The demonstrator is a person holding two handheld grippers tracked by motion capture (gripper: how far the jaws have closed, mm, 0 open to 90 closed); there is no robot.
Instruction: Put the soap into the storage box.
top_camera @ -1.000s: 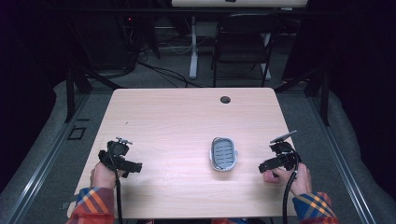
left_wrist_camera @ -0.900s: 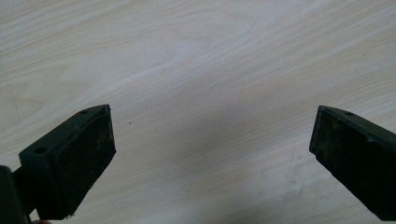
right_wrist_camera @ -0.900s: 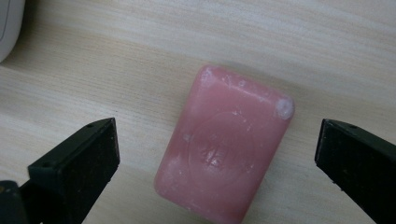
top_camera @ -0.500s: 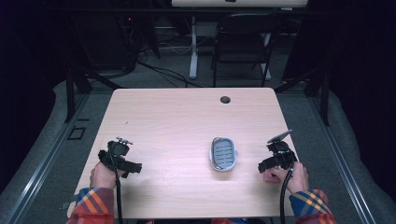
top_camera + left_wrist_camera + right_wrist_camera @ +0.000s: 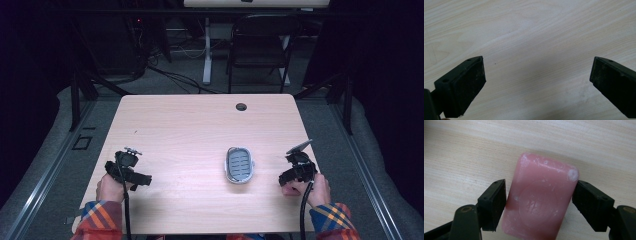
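While the table [image 5: 200,125] carries the grey soap dish [image 5: 239,164] untouched at its middle, the right gripper [image 5: 539,202] has just been closing on the pink soap [image 5: 540,200], seemingly gripping it, lifting and placing remain, and the left gripper [image 5: 536,80] gapes empty.

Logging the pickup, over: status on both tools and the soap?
Right tool has just been closing, pads against pink soap bar on the table. Left tool open, nothing between. Soap dish sits apart, mid-table. Nothing in the way.

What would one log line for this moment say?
right gripper: jaws just closing on pink soap | left gripper: open, empty | soap dish: empty
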